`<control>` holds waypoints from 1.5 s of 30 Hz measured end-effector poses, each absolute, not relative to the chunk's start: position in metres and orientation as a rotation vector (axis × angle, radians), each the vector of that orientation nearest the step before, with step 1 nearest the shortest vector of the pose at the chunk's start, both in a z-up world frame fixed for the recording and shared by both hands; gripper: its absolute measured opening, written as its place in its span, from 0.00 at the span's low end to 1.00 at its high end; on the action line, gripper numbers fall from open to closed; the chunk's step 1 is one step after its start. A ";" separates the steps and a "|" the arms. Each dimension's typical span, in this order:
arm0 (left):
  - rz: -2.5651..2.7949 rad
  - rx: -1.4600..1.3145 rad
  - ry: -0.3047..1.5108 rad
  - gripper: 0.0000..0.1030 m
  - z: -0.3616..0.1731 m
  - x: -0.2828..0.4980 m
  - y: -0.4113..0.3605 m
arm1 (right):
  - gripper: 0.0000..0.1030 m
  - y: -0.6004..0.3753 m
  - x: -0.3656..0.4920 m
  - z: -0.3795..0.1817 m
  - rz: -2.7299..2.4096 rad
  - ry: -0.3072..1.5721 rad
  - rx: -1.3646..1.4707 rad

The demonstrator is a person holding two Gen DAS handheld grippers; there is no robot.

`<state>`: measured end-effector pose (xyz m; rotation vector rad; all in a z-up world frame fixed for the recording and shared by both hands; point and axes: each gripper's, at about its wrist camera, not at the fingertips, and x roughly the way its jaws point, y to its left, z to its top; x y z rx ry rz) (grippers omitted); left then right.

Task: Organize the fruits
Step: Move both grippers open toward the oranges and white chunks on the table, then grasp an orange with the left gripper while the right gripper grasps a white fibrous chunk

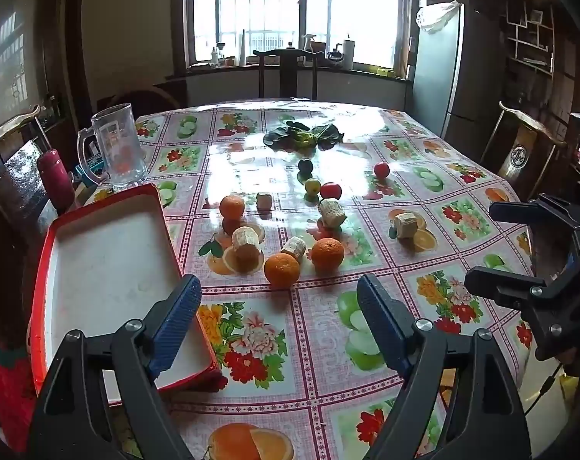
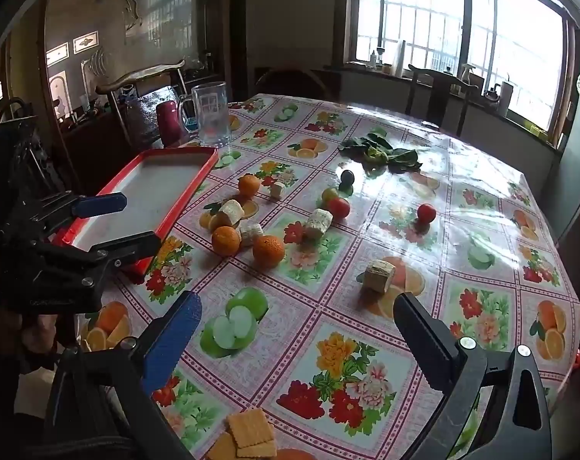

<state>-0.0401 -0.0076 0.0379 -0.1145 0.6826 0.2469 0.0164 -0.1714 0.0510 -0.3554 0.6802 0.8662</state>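
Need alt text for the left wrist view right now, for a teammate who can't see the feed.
The open left gripper hovers over a floral tablecloth, holding nothing, with an empty red tray at its left. Ahead lie three oranges, corn pieces and small red and green fruits. The right gripper shows at the right edge.

Glossy plastic tablecloth (image 1: 328, 329), clear glass mug (image 1: 115, 147), dimpled matt oranges (image 1: 281, 269).
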 end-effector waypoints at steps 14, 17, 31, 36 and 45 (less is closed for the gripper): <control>0.242 -0.120 0.697 0.81 0.037 -0.039 -0.009 | 0.98 -0.180 0.021 0.049 0.880 0.698 -0.317; 0.239 -0.120 0.703 0.81 0.035 -0.037 -0.009 | 0.98 -0.177 0.020 0.048 0.880 0.701 -0.314; 0.218 -0.149 0.748 0.81 0.018 -0.020 -0.002 | 0.97 -0.178 0.041 0.027 0.866 0.721 -0.286; 0.205 -0.187 0.786 0.81 0.003 -0.003 0.007 | 0.93 -0.176 0.065 0.010 0.829 0.763 -0.277; 0.199 -0.189 0.874 0.66 -0.027 0.035 0.018 | 0.73 -0.168 0.120 -0.024 0.715 0.892 -0.249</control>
